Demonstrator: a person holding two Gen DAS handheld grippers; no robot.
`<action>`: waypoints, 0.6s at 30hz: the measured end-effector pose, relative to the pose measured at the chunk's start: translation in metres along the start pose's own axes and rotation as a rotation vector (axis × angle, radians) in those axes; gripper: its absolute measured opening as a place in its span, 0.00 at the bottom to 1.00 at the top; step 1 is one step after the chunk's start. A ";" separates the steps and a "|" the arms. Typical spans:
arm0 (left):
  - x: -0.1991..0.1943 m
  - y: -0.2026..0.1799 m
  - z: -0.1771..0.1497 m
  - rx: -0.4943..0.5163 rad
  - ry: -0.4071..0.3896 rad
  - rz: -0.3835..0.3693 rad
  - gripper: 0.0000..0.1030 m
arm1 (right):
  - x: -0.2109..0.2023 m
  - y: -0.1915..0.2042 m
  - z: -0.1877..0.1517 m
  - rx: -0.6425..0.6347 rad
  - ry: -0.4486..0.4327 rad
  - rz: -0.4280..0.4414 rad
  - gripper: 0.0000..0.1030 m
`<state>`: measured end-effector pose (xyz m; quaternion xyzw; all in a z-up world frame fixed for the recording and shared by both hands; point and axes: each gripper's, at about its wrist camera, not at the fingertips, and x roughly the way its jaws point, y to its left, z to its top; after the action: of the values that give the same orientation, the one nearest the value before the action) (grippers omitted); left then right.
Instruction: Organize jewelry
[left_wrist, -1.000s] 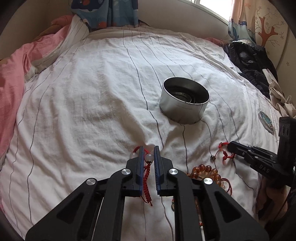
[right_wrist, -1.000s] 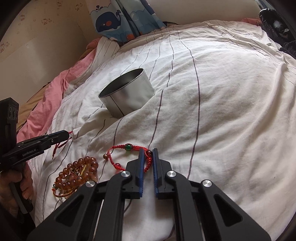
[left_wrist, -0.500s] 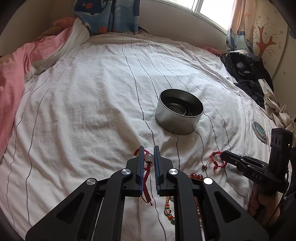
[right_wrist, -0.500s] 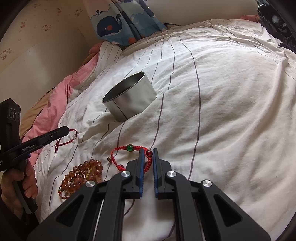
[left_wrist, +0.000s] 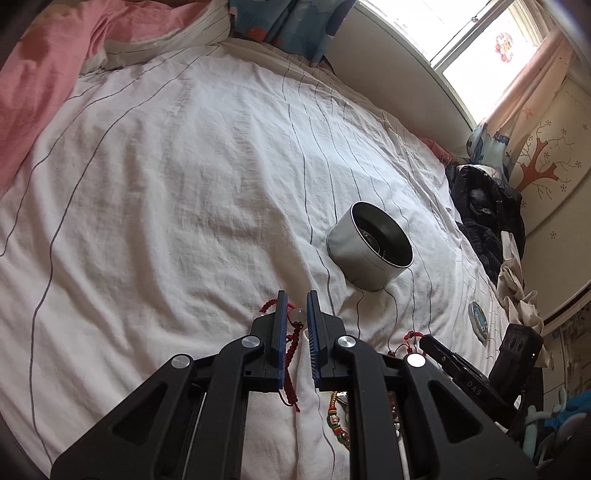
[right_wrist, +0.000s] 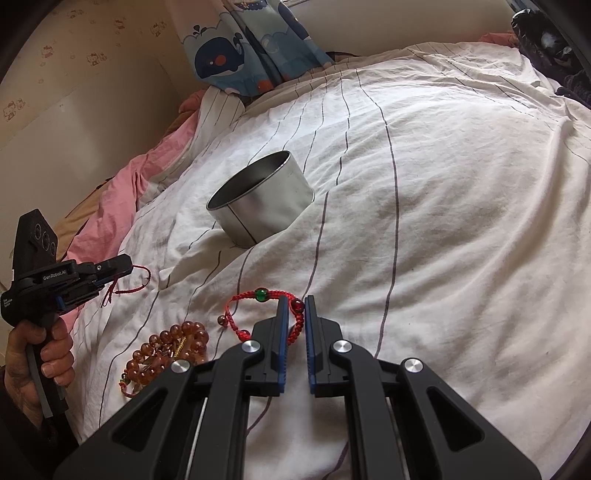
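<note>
On the striped bedsheet (right_wrist: 443, 184), a round tin (right_wrist: 262, 199), contents unclear; both grippers (left_wrist: 294, 314) (right_wrist: 293, 314) clenched on red cord bracelets (left_wrist: 291, 339) (right_wrist: 258, 306)

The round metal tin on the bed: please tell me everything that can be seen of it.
The round metal tin is a low, open cylinder of dull silver metal with a thin rim and no lid. A vertical seam runs down its side. It stands on the white striped sheet, leaning a little in the soft folds. In the left wrist view its inside is dark, with something shiny at the bottom that is too unclear to name. Neither pair of tongs touches it.
</note>
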<state>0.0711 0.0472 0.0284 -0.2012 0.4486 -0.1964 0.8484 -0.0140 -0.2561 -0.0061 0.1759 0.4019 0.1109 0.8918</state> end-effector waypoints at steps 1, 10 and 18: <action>0.000 0.000 0.000 0.004 -0.004 0.005 0.09 | -0.001 0.000 0.000 -0.001 -0.004 0.001 0.09; 0.013 -0.011 -0.007 0.107 0.028 0.140 0.14 | -0.005 0.005 0.002 -0.021 -0.026 -0.028 0.67; 0.027 -0.015 -0.019 0.209 0.093 0.281 0.47 | 0.019 0.036 -0.003 -0.188 0.062 -0.100 0.67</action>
<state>0.0673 0.0171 0.0081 -0.0382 0.4881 -0.1305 0.8621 -0.0056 -0.2166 -0.0062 0.0676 0.4254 0.1087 0.8959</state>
